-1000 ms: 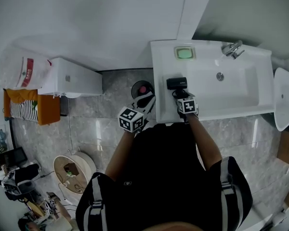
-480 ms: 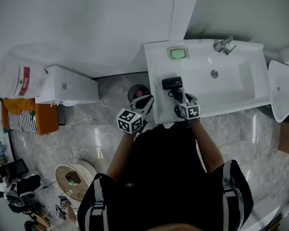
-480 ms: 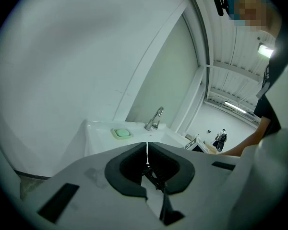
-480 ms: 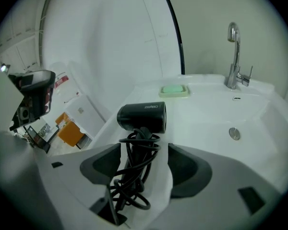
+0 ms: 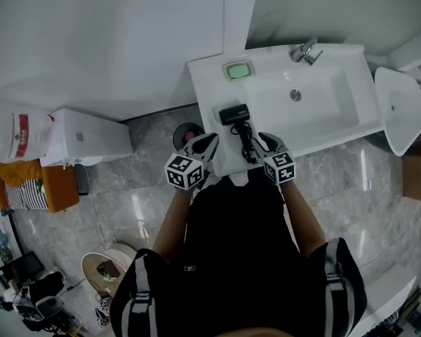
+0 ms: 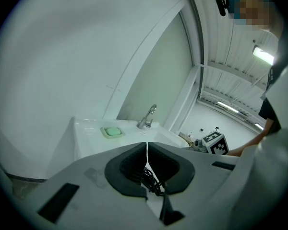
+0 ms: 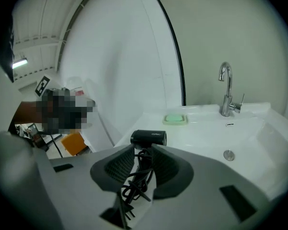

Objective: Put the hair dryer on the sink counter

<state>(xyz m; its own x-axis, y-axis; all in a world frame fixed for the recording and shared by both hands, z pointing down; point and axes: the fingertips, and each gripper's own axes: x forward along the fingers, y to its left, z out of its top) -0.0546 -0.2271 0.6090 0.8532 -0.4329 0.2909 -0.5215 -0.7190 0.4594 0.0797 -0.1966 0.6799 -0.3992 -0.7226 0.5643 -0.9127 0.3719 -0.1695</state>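
The black hair dryer lies on the white sink counter, left of the basin, with its coiled black cord trailing toward the front edge. My right gripper hovers above the front edge, behind the cord. Its jaws have just been closing and stand partly apart, gripping nothing; the cord shows through the gap, lying on the counter. My left gripper is at the counter's front left corner, jaws together and empty.
A green soap in a dish sits at the counter's back. The faucet stands behind the basin. On the floor are a round bin and a white cabinet to the left. A white fixture stands right of the sink.
The right gripper has drawn back from the hair dryer toward the counter's front edge and risen. The dryer and cord stay on the counter. The left gripper has barely shifted.
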